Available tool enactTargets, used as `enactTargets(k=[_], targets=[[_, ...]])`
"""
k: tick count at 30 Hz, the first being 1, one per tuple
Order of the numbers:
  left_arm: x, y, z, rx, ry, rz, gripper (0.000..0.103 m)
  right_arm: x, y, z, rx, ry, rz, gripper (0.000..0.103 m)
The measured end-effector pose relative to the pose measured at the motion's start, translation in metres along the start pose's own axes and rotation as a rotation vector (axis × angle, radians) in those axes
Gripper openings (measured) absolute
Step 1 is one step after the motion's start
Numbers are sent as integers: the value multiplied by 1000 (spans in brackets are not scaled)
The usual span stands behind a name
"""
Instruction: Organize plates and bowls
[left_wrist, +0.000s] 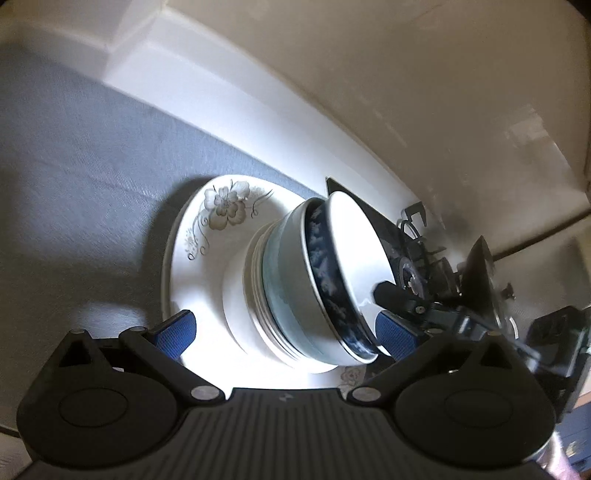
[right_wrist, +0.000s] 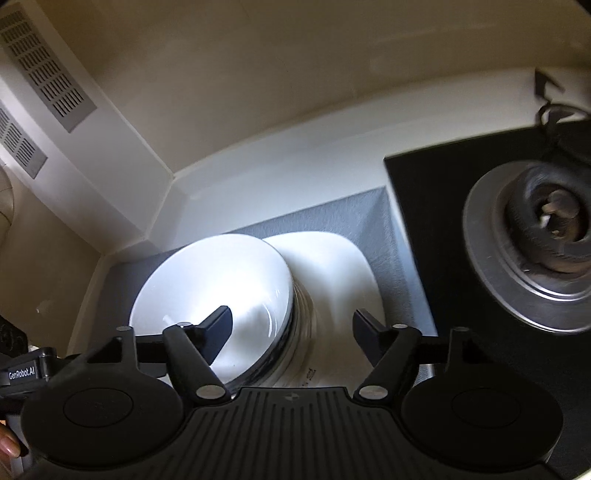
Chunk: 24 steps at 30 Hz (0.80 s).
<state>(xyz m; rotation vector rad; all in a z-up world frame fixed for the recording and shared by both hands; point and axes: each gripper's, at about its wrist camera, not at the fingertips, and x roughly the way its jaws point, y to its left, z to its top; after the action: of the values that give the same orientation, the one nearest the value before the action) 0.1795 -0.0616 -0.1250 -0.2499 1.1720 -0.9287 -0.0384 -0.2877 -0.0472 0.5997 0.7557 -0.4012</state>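
Left tool (left_wrist: 284, 334) is spread wide, its blue pads either side of the bowl stack (left_wrist: 314, 280) but not pressing on it. The right tool (right_wrist: 291, 325) is open too; one finger sits over the top bowl (right_wrist: 214, 284), the other is out past the stack over the plate rim, and nothing is pinched. So both are empty right now.

The stack sits on a flowered plate (left_wrist: 221, 210), which has another white plate under it, all on a grey mat (left_wrist: 92, 166) on the bench, just beside the black hob (right_wrist: 443, 206) with its burner (right_wrist: 539, 240).

Handling guess: this is all glazed ceramic, so it's stiff, slick and chippy, and a nest of three or four bowls plus plates will be properly heavy. From the left wrist view the bowls look tipped toward the hob side, though that may just be the fisheye.

I wouldn't try lifting the lot by a single bowl rim, since the inner ones can slide out. Better to pinch a rim wall with one finger inside and one outside, one bowl at a time. Otherwise take the bottom plate at opposite edges with both tools and keep it dead level.
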Motion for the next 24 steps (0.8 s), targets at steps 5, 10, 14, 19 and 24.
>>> enactTargets(k=[5, 10, 14, 19, 24], targets=[[-21, -7, -11, 63, -36, 71, 103, -27, 9, -18, -59, -44, -34, 77], [-25, -21, -23, 161, -11, 172, 103, -41, 20, -32, -111, -68, -32, 78], [-33, -20, -30, 145, -29, 197, 103, -48, 25, -39, -125, -76, -28, 78], [-44, -20, -41, 166, -59, 247, 103, -54, 33, -54, -172, -57, -46, 79], [-52, -20, -47, 182, -47, 255, 103, -59, 41, -69, -198, -32, -46, 79]])
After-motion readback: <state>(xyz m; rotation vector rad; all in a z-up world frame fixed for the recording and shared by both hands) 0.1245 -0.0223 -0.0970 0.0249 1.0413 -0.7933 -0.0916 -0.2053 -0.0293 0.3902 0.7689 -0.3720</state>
